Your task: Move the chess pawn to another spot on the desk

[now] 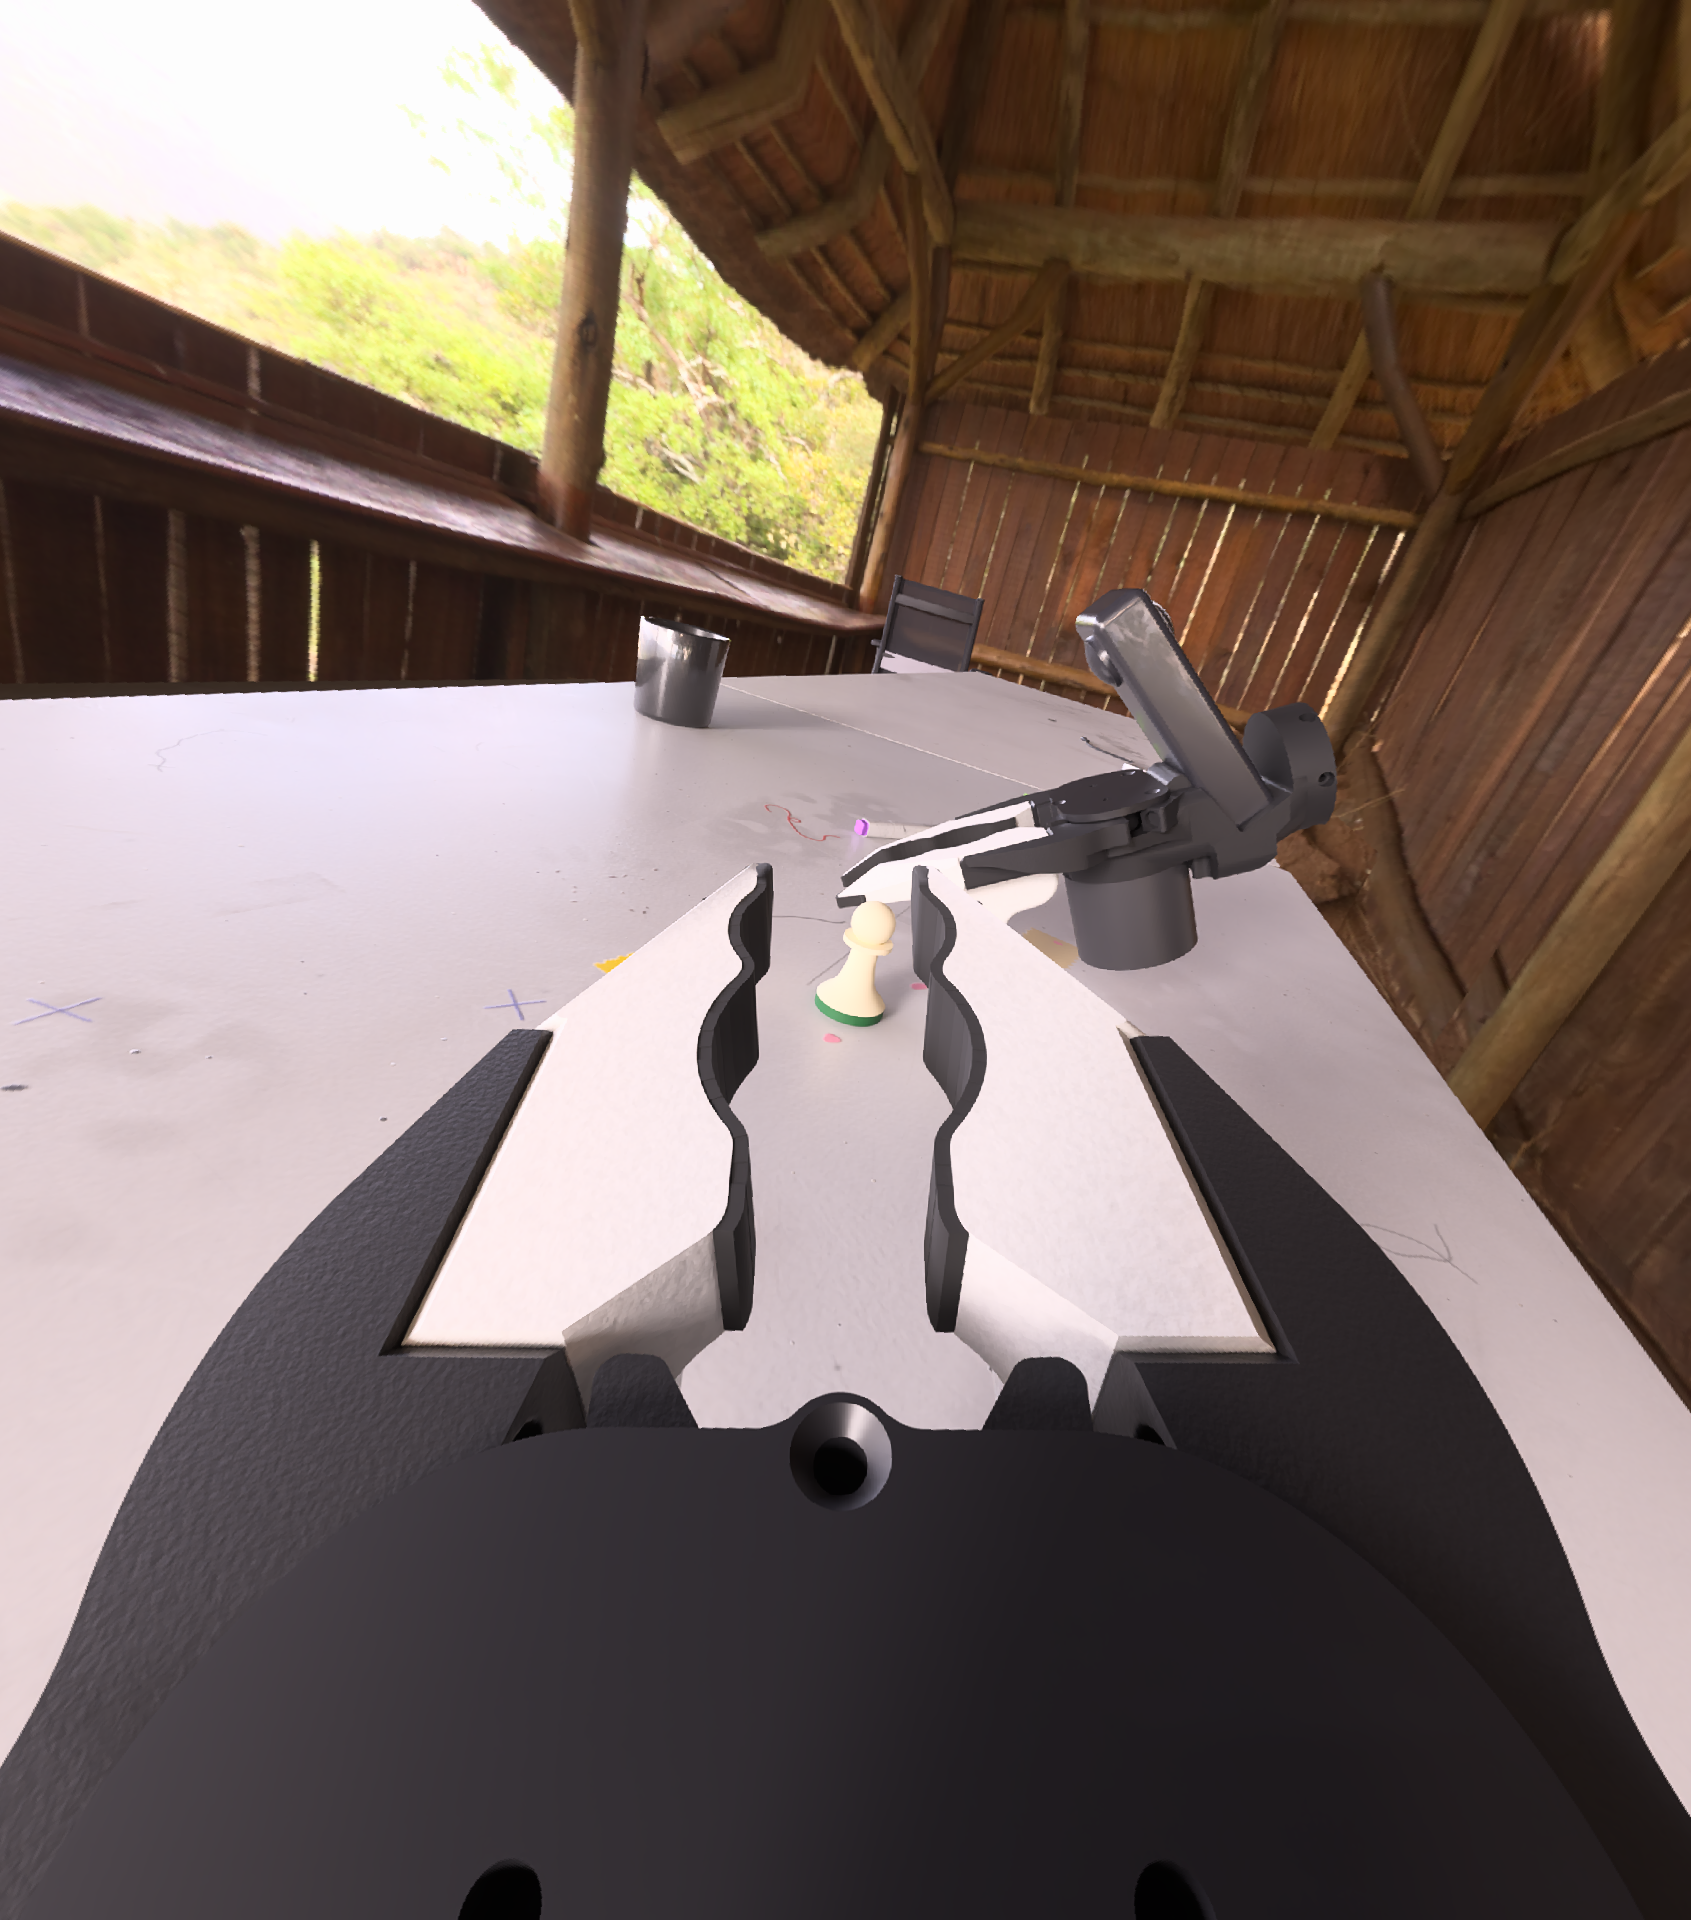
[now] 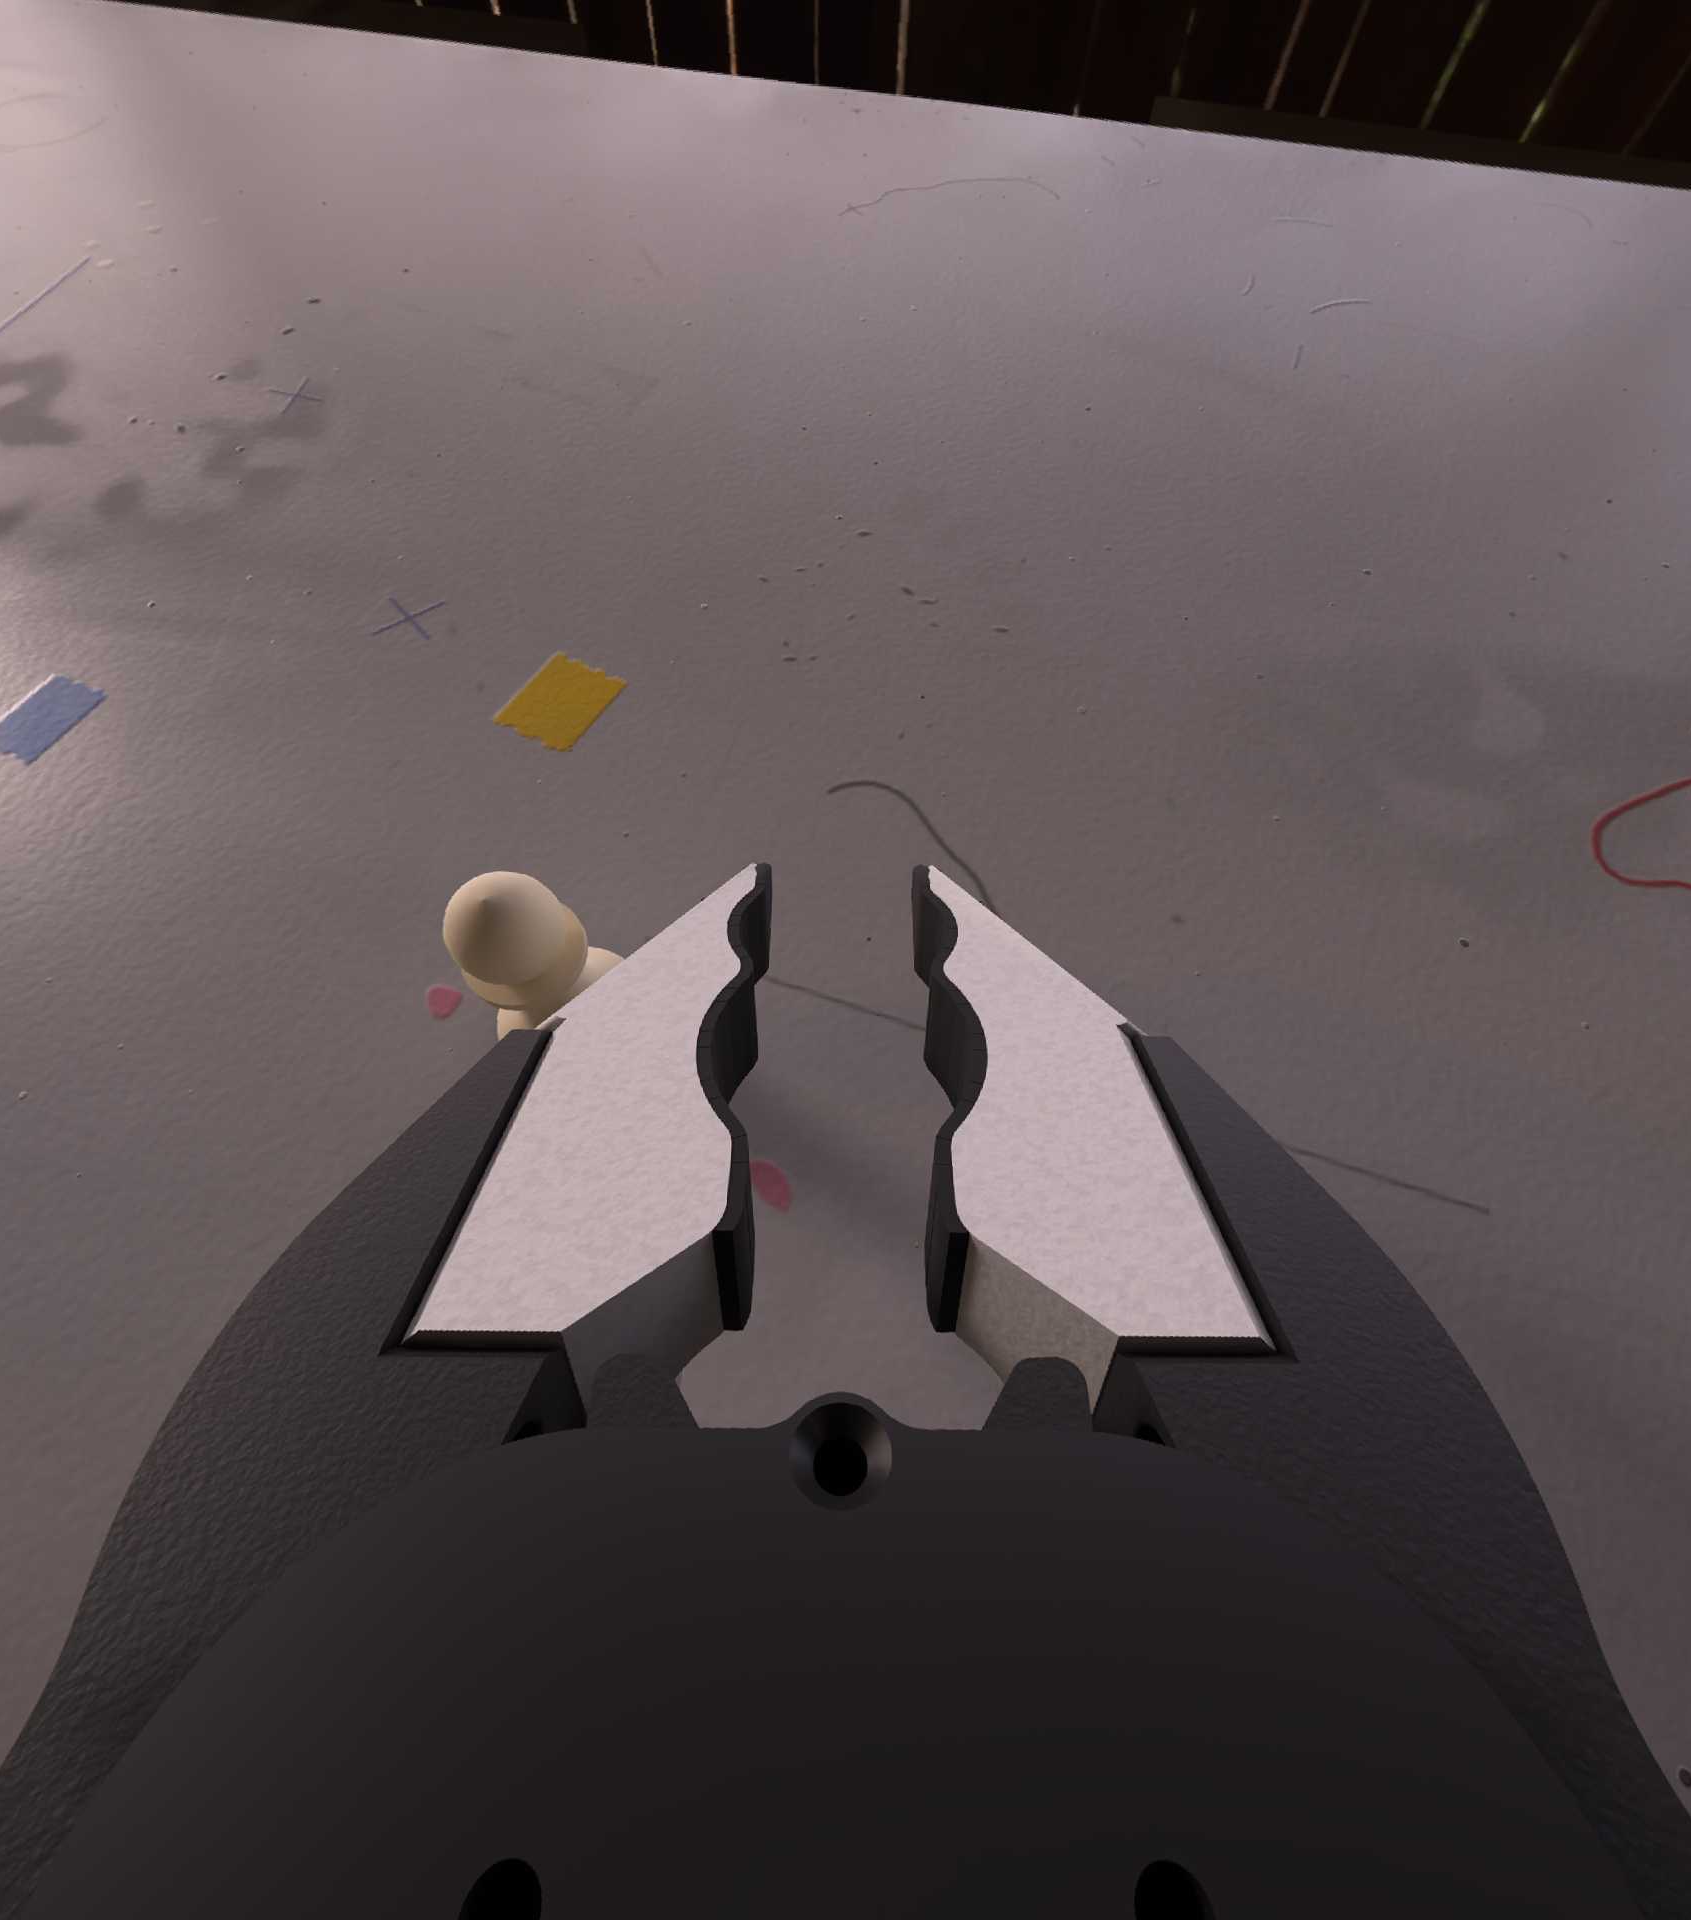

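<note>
The pawn (image 1: 853, 966) is the landmark; everything here is placed against it. It stands on the white desk (image 1: 197, 883), upright on its green base.

Left of the pawn in the left wrist view lies only bare desk with a few pen crosses. Far behind it and to its left stands a metal cup (image 1: 681, 670). The left gripper (image 1: 841, 904) faces the pawn with its jaws apart and nothing between them; the pawn sits just past the fingertips, centred in the gap. Right of the pawn and a little behind it, the right gripper (image 1: 882, 878) hangs above the desk, its tips close to the pawn's head, apparently without touching.

In the right wrist view, a blue tape patch (image 2: 41, 717) lies far left of the pawn (image 2: 508, 951) and a yellow patch (image 2: 560, 701) just beyond it. The pawn shows left of the right gripper (image 2: 841, 894), outside its left finger, which hides the lower part. This gripper too is open and empty.

The step in hand seems to be the approach. The left gripper is the better lined up: it should advance straight, keep low, and close on the stem below the head, not the sloping base. The right gripper should stay clear of the head.

The pawn's long axis runs vertical, head up, base flat.
</note>
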`<state>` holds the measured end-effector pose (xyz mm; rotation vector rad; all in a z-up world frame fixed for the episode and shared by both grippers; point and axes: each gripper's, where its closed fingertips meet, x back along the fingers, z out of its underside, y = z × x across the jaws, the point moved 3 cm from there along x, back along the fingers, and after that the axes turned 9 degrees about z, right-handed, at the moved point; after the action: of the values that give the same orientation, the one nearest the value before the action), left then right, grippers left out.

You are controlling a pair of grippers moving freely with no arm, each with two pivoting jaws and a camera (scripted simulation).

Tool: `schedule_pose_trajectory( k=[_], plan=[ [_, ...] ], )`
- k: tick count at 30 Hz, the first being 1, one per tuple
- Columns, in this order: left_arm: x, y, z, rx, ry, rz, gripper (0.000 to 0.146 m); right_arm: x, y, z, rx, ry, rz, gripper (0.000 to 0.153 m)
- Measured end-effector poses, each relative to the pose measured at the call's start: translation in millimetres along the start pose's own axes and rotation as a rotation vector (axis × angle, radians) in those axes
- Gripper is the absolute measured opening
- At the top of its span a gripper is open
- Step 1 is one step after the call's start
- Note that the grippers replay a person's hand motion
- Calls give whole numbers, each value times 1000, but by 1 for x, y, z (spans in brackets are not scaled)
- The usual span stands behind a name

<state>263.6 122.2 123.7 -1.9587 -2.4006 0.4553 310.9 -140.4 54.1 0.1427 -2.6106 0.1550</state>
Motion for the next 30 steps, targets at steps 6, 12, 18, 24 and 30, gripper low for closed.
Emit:
schedule_pose_trajectory(
  k=[6,12,18,24,30],
  plan=[
    [0,0,0,0,-1,-1,26,0,0,-2,5,-15,14,24],
    [0,1,0,2,-2,-2,26,-1,-1,-3,4,-21,19,22],
    [0,1,0,2,-3,-4,26,2,-1,-6,10,-49,18,24],
    [0,1,-1,7,-5,-3,26,22,21,-20,126,-164,-159,35],
    [0,2,0,10,-4,-5,26,22,43,-5,192,-61,-278,44]
  ],
)
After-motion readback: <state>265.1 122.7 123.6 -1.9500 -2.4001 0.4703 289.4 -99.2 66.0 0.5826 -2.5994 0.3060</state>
